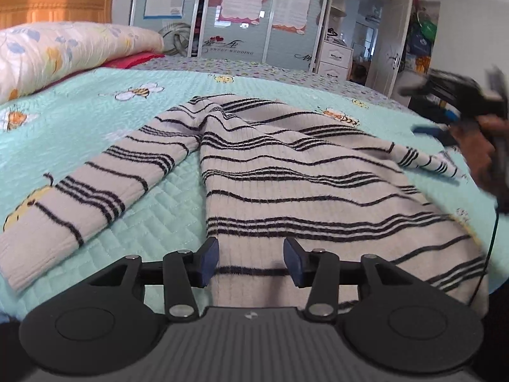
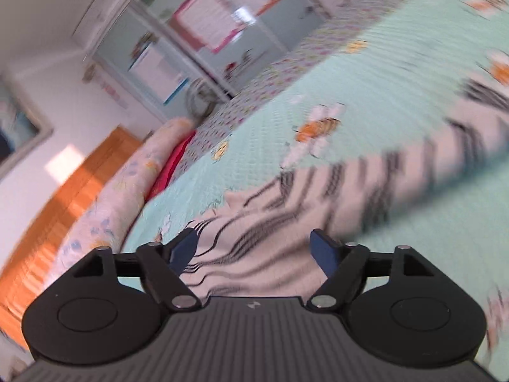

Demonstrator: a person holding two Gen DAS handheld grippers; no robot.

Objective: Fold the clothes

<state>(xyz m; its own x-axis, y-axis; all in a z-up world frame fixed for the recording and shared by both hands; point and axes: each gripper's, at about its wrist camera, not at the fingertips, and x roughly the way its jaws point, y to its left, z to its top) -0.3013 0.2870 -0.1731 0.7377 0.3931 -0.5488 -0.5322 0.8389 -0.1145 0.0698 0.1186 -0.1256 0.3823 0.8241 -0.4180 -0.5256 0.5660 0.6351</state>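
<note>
The striped sweater (image 1: 286,172) lies flat on the mint quilt (image 1: 95,108) of the bed, hem toward the left gripper and shoulders away toward the wardrobe (image 1: 241,12), so its long axis runs from near to far. One sleeve (image 1: 95,191) stretches out to the near left; the other sleeve (image 1: 423,159) points to the right, cuff near the person's hand (image 1: 477,156).

The left gripper (image 1: 251,262) hangs over the hem, jaws spread, with cloth between them but not pinched. The right gripper (image 2: 254,251) is also spread wide above the sweater (this view is blurred), holding nothing.

A floral pillow (image 1: 63,51) lies at the far left, well apart.
</note>
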